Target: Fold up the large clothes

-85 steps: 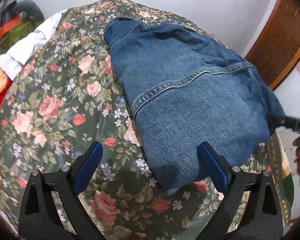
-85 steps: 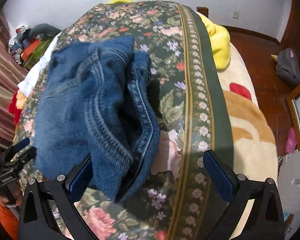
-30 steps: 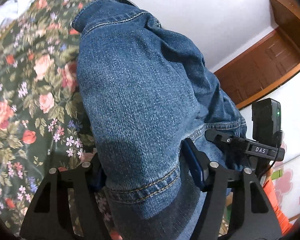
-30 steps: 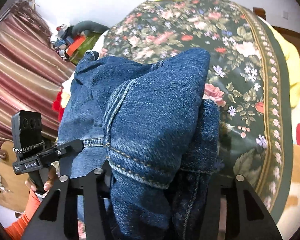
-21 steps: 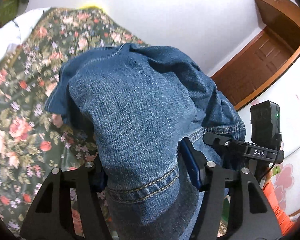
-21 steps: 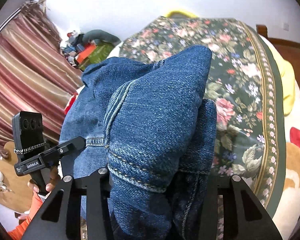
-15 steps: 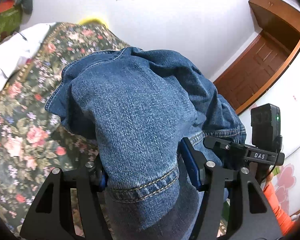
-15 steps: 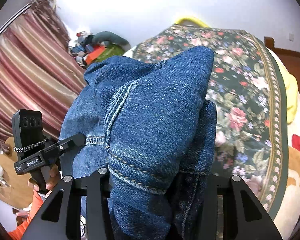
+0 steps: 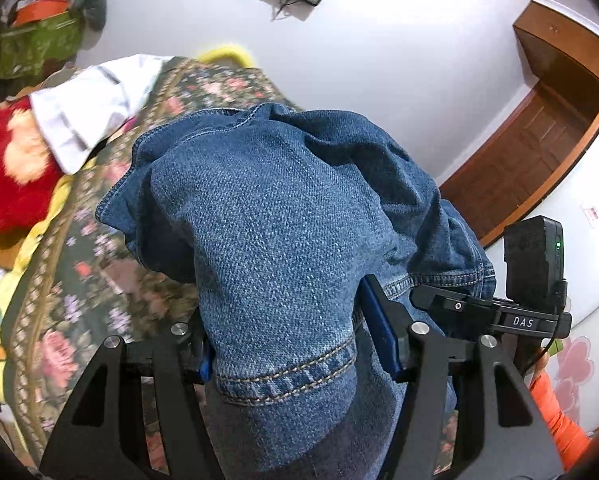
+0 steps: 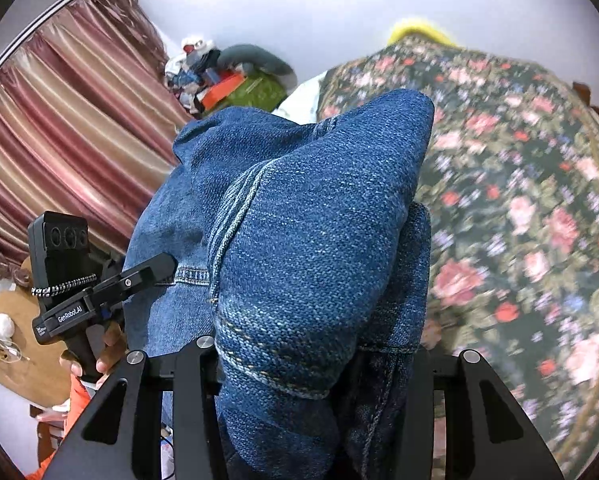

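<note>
In the left wrist view, the jeans (image 9: 275, 240) are bunched at the centre of the frame, and a hemmed fold is clamped between the pads of the left gripper (image 9: 295, 344) at the lower middle. The right gripper (image 9: 495, 312) is seen at the lower right, also against the denim, with an orange sleeve (image 9: 555, 416) below it. In the right wrist view, a thick wad of denim is pinched in the right gripper at the bottom centre; its pads are hidden by cloth. A hand (image 10: 99, 356) is seen at the lower left, wrapped round the left gripper's handle. Farther off, the floral bed (image 10: 519, 208) is spread across the right, below the lifted denim.
</note>
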The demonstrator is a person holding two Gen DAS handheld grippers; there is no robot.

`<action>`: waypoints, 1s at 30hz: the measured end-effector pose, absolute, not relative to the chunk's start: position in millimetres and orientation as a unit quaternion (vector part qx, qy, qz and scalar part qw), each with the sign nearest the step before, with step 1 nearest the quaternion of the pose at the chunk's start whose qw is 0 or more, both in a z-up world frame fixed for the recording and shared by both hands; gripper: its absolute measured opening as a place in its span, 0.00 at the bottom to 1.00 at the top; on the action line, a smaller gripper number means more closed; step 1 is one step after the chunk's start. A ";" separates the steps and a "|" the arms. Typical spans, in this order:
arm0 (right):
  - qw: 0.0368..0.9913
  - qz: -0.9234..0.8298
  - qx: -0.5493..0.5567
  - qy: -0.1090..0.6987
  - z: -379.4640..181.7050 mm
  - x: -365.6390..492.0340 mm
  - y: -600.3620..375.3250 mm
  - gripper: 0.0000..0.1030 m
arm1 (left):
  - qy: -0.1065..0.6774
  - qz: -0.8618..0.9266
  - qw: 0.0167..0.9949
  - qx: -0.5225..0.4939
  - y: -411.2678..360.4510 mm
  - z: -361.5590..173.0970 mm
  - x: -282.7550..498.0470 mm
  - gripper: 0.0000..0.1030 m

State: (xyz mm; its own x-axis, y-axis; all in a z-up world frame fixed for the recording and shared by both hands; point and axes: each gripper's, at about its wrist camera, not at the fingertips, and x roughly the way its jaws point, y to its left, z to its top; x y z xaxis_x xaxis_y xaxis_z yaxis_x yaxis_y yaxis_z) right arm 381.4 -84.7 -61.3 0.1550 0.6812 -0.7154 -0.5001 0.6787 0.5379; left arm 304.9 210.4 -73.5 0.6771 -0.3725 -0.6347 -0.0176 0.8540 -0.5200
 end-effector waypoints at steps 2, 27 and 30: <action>0.748 0.389 0.086 0.531 -76.4 376.8 -70.8 0.41 | 0.398 -0.093 0.875 -0.259 225.2 -88.1 299.8 0.59; 0.697 0.368 0.057 0.613 -212.7 377.7 -2.2 0.41 | 0.454 -0.048 0.852 -0.255 283.9 -215.4 284.5 0.60; 0.698 0.363 0.046 0.615 -216.4 377.1 -1.2 0.45 | 0.453 -0.035 0.859 -0.234 276.2 -213.4 282.2 0.61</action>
